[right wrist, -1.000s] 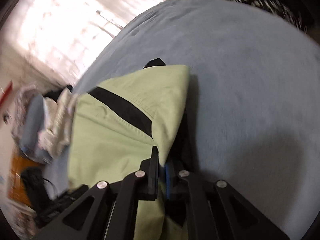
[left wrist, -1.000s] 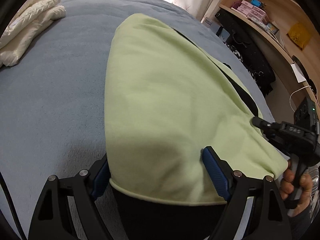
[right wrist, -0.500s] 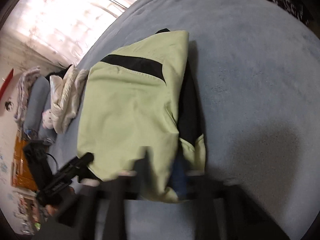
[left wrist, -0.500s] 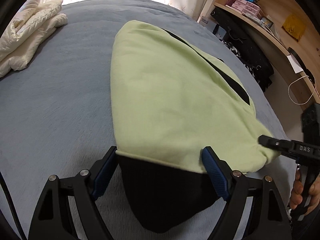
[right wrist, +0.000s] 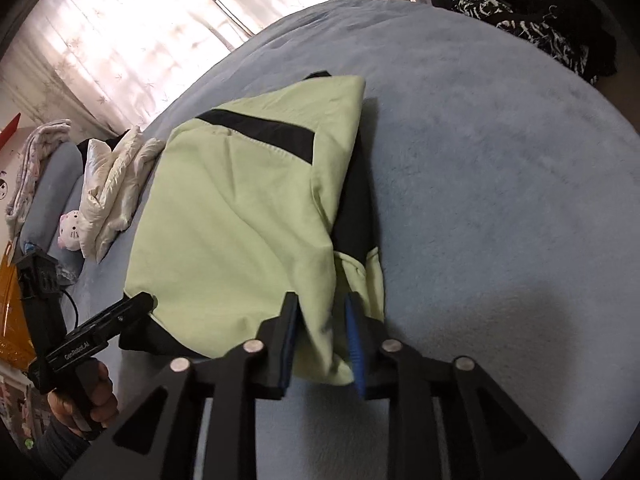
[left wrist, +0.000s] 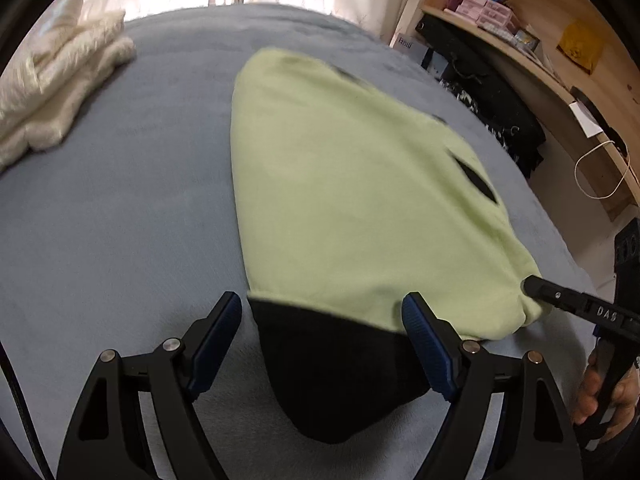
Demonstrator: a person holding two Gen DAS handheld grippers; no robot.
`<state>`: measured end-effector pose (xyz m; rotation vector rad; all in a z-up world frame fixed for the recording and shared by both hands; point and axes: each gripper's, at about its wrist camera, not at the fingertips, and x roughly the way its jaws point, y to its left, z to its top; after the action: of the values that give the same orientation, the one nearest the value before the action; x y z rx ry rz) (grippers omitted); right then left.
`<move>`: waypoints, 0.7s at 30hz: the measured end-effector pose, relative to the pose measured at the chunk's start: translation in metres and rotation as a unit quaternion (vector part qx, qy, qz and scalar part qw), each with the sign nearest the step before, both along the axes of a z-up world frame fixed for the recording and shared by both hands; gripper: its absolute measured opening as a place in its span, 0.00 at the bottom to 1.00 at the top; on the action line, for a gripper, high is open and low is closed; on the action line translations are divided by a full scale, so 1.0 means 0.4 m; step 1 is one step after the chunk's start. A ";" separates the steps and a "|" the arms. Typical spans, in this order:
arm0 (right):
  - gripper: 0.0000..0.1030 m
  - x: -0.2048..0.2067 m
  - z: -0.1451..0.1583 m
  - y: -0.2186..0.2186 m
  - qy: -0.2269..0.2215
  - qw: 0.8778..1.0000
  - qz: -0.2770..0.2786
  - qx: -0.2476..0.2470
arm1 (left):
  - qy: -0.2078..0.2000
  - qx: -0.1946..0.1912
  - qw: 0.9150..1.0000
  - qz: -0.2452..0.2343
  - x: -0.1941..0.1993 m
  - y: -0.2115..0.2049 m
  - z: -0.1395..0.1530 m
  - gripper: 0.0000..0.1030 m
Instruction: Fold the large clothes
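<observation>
A light green garment with black panels (left wrist: 352, 200) lies folded over on the blue-grey bed (left wrist: 120, 208). A black part (left wrist: 336, 376) sticks out from under its near edge. My left gripper (left wrist: 322, 336) is open, its blue pads to either side of the black part, holding nothing. My right gripper (right wrist: 322, 344) is open, its jaws standing either side of the garment's near green corner (right wrist: 320, 344). In the left wrist view the right gripper's tip (left wrist: 536, 288) touches the garment's right corner. In the right wrist view the left gripper (right wrist: 132, 312) sits at the garment's left corner.
A cream folded blanket (left wrist: 52, 100) lies at the bed's far left. A wooden desk and shelf (left wrist: 552, 64) with boxes and dark clothes (left wrist: 492, 112) stands right of the bed. Curtained windows (right wrist: 120, 40) are behind. A white plush toy (right wrist: 74, 232) lies near the blanket.
My right gripper has opened and let go of the garment's corner. My left gripper has pulled back, so the garment's green edge and black part now lie flat in front of it.
</observation>
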<state>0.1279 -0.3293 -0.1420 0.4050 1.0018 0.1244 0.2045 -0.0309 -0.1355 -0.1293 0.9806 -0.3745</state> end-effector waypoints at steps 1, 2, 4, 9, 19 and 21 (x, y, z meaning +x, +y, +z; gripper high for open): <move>0.25 0.000 0.015 0.001 -0.007 1.000 -0.003 -0.004 | -0.009 -0.002 1.000 0.003 0.005 0.004 0.018 0.79; 0.25 -0.002 0.036 -0.008 -0.020 1.000 -0.007 -0.010 | -0.016 -0.004 1.000 0.007 0.012 0.011 0.032 0.79; 0.28 0.013 0.078 -0.009 -0.046 0.999 -0.010 -0.016 | -0.023 -0.012 1.000 0.015 0.037 0.021 0.058 0.79; 0.29 0.154 0.113 0.056 -0.070 0.997 0.017 -0.006 | -0.020 -0.013 0.999 0.047 0.129 0.025 0.087 0.78; 0.29 0.359 -0.030 0.194 -0.022 0.997 0.075 -0.017 | -0.049 0.027 0.997 0.045 0.232 -0.090 0.051 0.74; 0.25 0.374 -0.046 0.156 -0.024 0.997 0.049 -0.050 | -0.060 0.058 0.996 0.044 0.241 -0.102 0.037 0.74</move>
<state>0.2773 -0.2670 -0.1605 0.2599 0.9760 0.1700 0.3010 -0.0717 -0.1207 -0.0442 0.8721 -0.2417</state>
